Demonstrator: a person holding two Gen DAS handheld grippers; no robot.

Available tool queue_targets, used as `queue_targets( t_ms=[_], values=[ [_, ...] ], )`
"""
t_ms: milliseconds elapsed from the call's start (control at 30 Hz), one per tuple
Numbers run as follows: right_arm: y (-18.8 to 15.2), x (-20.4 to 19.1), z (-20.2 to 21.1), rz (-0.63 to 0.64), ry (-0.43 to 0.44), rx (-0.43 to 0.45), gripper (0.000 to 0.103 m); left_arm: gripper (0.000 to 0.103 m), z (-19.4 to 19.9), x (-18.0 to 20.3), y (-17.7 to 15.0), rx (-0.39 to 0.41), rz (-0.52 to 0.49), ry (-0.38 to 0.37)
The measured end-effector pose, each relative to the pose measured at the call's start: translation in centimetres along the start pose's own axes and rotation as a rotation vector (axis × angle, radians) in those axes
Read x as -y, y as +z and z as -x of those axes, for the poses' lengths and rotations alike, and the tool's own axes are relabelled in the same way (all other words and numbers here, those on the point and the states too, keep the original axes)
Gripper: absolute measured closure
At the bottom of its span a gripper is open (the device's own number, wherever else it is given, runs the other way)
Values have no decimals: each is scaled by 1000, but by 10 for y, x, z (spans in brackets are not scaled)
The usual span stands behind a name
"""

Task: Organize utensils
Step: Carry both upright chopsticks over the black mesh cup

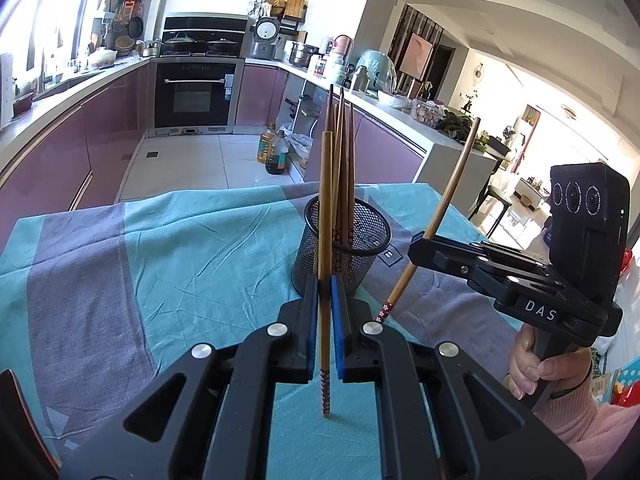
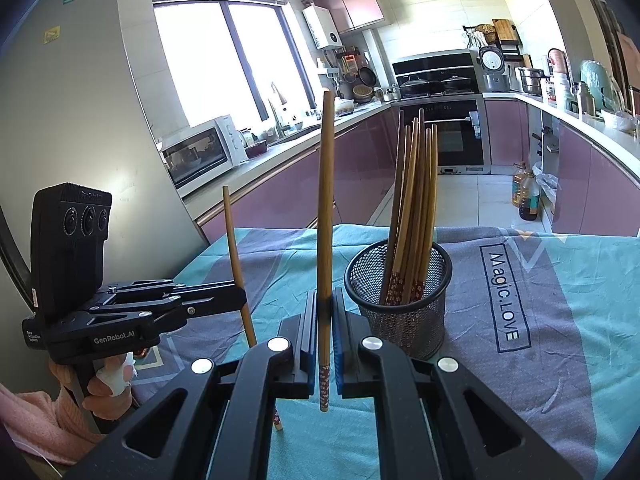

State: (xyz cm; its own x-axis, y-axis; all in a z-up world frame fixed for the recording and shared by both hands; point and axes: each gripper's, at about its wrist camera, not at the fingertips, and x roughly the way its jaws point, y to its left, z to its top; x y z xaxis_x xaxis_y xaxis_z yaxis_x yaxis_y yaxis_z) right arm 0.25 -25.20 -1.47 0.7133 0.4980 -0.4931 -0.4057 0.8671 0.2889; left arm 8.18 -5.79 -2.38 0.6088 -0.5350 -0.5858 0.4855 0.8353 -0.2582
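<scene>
A black mesh cup (image 1: 370, 268) (image 2: 412, 320) stands on the teal and grey tablecloth (image 1: 180, 248) with several brown chopsticks (image 2: 416, 184) upright in it. My left gripper (image 1: 324, 300) is shut on one chopstick (image 1: 326, 200), held upright just in front of the cup. In the right wrist view this left gripper (image 2: 240, 298) sits left of the cup. My right gripper (image 2: 325, 308) is shut on another upright chopstick (image 2: 326, 200), close to the cup's left side. From the left wrist view, the right gripper (image 1: 418, 246) holds its chopstick (image 1: 452, 188) tilted, right of the cup.
A person's hand (image 1: 536, 372) in a pink sleeve grips each handle. Beyond the table's far edge lie the kitchen floor, purple cabinets and an oven. Oil bottles (image 1: 276, 152) stand on the floor. A white microwave (image 2: 200, 156) sits on the left counter.
</scene>
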Motion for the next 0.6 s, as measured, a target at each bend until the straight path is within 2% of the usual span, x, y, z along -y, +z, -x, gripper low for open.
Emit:
queue_targets(
  t_ms=[600],
  values=[
    [6,-1,4,11,-7,11,97,96,-1,-1,5,12,-4,7]
  ],
)
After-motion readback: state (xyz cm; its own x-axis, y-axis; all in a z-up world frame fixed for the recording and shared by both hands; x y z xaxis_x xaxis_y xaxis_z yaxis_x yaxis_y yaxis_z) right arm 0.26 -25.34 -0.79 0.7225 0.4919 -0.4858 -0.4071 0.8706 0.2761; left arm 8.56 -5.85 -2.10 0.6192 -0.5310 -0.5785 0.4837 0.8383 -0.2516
